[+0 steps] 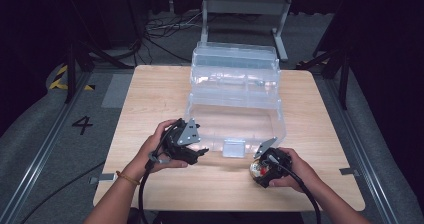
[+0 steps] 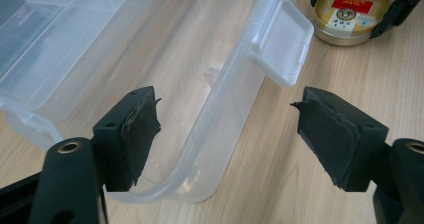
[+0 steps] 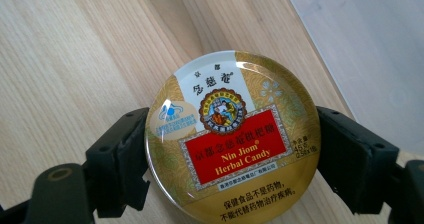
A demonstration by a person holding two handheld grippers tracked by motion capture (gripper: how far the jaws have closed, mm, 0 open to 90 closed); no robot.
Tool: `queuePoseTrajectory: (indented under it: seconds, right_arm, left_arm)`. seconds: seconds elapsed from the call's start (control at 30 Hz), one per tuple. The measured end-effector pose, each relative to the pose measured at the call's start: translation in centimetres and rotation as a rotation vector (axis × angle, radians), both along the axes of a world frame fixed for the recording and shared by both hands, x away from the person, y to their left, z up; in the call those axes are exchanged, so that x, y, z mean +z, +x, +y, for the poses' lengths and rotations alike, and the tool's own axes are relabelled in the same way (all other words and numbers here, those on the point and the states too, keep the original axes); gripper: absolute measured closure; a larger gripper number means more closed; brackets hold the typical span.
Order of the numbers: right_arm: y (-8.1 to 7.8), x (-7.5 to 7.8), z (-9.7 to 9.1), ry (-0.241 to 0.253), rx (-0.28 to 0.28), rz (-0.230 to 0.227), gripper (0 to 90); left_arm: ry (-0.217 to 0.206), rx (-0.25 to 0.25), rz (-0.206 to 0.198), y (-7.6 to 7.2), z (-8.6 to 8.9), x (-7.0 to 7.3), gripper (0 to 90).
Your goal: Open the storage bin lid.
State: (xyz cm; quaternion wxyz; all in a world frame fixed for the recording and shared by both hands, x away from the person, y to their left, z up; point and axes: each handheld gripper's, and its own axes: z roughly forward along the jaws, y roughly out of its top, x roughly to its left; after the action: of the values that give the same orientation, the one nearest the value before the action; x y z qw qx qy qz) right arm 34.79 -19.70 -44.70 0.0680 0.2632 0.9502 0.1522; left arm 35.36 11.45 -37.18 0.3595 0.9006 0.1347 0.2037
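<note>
Right gripper [image 3: 232,149] clamps the tin [image 3: 232,139] beside the box [image 1: 235,109]. Left gripper [image 2: 227,134] open, jaws astride the box's front wall. Lift the tin clear over that wall, keep it level.

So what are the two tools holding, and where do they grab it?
The right tool grips the round candy tin by its opposite sides. The left tool is open, straddling the clear box's wall without pressing it.

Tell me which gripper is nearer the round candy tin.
Right. The right gripper has its jaws closed on either side of the candy tin, on the table by the clear box. The left gripper stands open at the box's front edge, apart from the tin.
</note>
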Motion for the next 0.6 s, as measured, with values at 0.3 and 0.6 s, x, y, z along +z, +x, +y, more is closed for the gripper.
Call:
queuePoseTrajectory:
  seconds: [0.3, 0.6]
  right_arm:
    - [-0.4, -0.3, -0.8, -0.010, 0.013, -0.001, 20.6]
    - [-0.6, -0.1, -2.1, -0.007, 0.027, -0.005, 20.6]
  left_arm:
    - [-0.021, 0.062, 0.058, -0.7, 2.8, -2.6, 22.6]
    - [0.023, 0.088, 0.169, 0.5, 4.5, -6.8, 20.1]
